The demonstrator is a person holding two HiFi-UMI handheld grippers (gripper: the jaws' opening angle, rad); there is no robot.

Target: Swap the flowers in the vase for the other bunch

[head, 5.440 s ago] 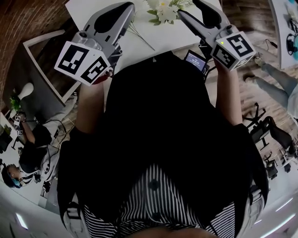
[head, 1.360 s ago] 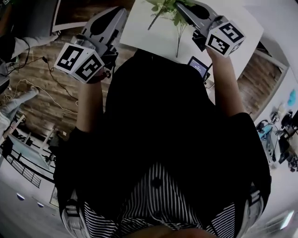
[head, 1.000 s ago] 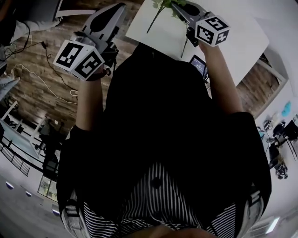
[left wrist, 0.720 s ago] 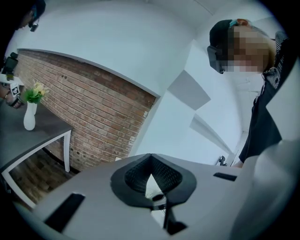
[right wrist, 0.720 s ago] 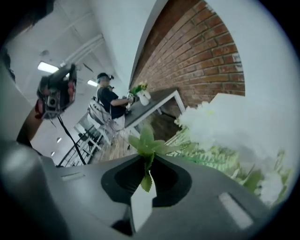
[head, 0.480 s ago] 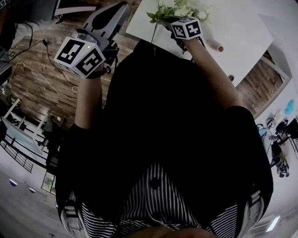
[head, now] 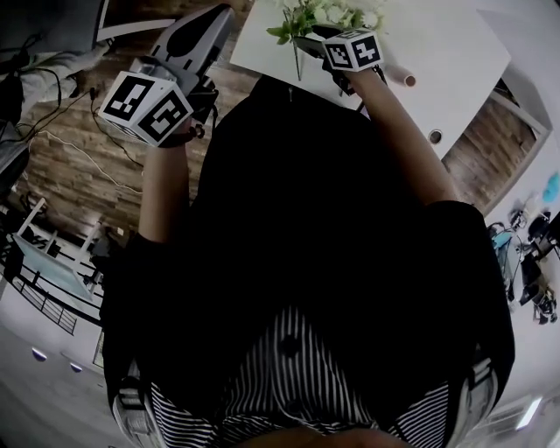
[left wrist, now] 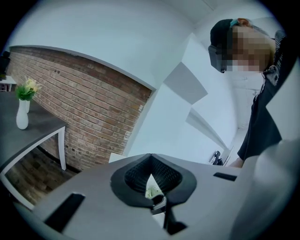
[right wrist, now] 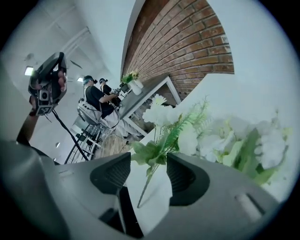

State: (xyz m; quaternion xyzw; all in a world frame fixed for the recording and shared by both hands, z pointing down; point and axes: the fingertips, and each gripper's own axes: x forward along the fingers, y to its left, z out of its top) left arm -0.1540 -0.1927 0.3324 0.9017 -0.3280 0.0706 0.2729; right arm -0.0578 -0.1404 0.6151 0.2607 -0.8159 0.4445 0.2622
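A bunch of white flowers with green leaves (head: 325, 14) lies on the white table (head: 437, 44) at the top of the head view. My right gripper (head: 306, 42) reaches down to it. In the right gripper view the blossoms (right wrist: 206, 140) spread just beyond the jaws, and the thin green stem (right wrist: 146, 183) runs between them. My right gripper (right wrist: 149, 163) is opening, and its pads stand clear of the stem on both sides. My left gripper (head: 210, 22) hangs raised off the table's left side, shut with nothing in it (left wrist: 157, 199).
A white vase with flowers (left wrist: 22, 115) stands on a far grey table (left wrist: 47, 124) by the brick wall. The same vase (right wrist: 136, 86) shows in the right gripper view, with seated people (right wrist: 96, 98) nearby. A small tube (head: 404, 80) lies on the white table.
My right gripper has dropped to the table with the bunch, and its jaws have parted from the stem. The left gripper has stayed raised at the left.
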